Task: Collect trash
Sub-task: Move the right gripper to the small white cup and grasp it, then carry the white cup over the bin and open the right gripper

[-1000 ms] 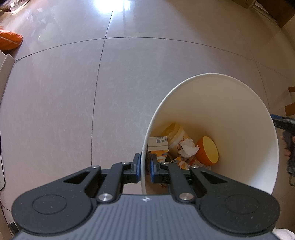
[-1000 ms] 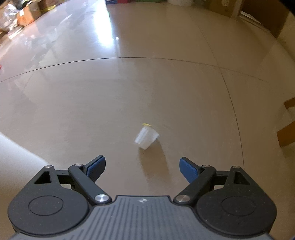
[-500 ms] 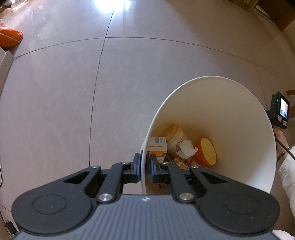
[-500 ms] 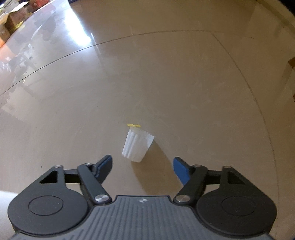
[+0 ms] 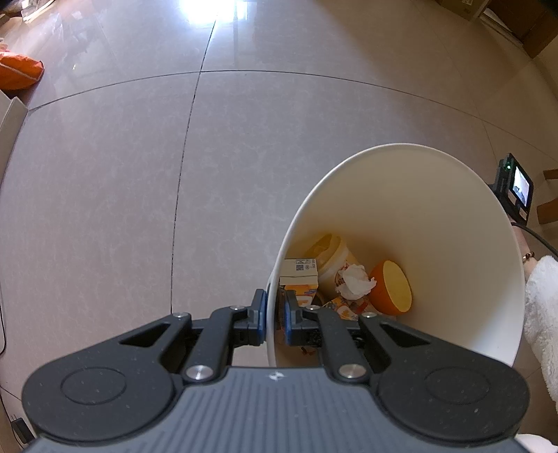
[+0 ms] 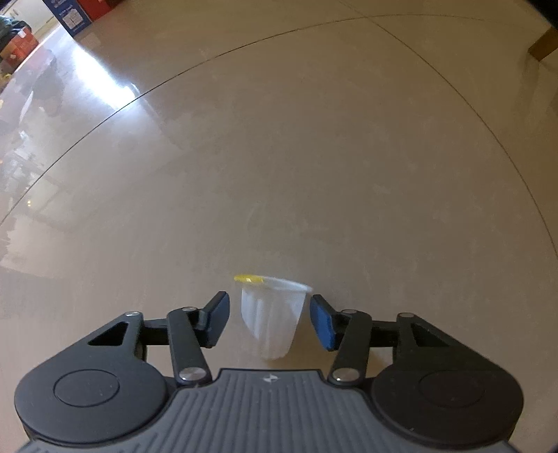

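My left gripper [image 5: 273, 315] is shut on the near rim of a white trash bin [image 5: 436, 195], one blue pad outside the wall and one inside. At the bin's bottom lie a small carton [image 5: 299, 270], a cream tub [image 5: 333, 256], crumpled tissue [image 5: 355, 280] and an orange bowl-shaped piece [image 5: 392, 287]. In the right wrist view a small ribbed white plastic cup [image 6: 272, 317] with a yellow tab [image 6: 248, 278] lies on the beige floor. My right gripper [image 6: 270, 319] is open, its blue pads on either side of the cup without touching it.
Glossy tiled floor stretches around both views. An orange bag [image 5: 19, 71] lies far left. The other gripper's screen unit [image 5: 518, 190] and a white fluffy sleeve [image 5: 540, 313] sit right of the bin. Boxes [image 6: 75, 15] stand at the far left; a wooden piece [image 6: 544, 43] is far right.
My right gripper has come down and forward onto the cup, which now sits between the open fingers instead of ahead of them. The left gripper holds the bin steady.
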A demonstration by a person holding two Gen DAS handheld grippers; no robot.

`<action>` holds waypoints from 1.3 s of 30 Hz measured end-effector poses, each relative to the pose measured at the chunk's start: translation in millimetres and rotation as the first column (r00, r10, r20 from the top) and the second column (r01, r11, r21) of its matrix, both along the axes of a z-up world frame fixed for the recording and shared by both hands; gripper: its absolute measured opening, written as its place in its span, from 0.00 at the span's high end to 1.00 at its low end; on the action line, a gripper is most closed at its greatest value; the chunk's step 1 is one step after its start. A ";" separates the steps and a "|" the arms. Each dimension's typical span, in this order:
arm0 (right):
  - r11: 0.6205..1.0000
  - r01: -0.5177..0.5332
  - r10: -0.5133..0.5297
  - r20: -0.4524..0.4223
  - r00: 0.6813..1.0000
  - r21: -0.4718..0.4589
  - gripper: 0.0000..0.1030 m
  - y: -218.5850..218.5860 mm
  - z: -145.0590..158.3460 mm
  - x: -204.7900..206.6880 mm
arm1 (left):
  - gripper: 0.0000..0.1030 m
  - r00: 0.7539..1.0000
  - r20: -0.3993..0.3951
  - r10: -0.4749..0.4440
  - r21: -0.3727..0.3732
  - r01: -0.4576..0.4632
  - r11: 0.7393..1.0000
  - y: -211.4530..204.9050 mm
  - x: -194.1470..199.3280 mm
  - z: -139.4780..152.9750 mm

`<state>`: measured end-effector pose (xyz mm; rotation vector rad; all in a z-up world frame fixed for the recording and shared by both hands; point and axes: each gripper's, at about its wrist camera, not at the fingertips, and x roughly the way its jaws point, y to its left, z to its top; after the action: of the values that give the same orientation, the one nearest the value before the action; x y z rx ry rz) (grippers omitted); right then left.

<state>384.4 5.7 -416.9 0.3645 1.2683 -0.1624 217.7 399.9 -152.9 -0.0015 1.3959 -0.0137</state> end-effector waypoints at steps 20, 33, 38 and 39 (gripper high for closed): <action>0.962 -0.235 0.220 -0.118 0.969 -0.138 0.59 25.5 16.3 -8.6 | 0.92 1.000 -0.001 0.003 -0.010 -0.003 1.000 2.5 1.0 0.1; 0.931 -0.333 0.311 -0.151 0.938 -0.147 0.59 15.8 98.5 -42.1 | 0.92 1.000 0.003 0.004 -0.002 -0.004 1.000 3.9 -0.6 -2.0; 0.918 -0.377 0.355 -0.165 0.920 -0.125 0.59 1.2 140.0 -68.5 | 0.92 1.000 0.003 0.008 -0.012 -0.008 1.000 2.7 -0.6 -0.7; 0.914 -0.387 0.365 -0.169 0.916 -0.123 0.59 1.7 152.0 -73.0 | 0.92 1.000 0.004 0.009 -0.017 -0.009 1.000 3.3 -0.3 0.0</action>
<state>311.4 7.4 -265.0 -0.0308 1.4341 0.0451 217.3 403.2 -153.0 -0.0220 1.3917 -0.0187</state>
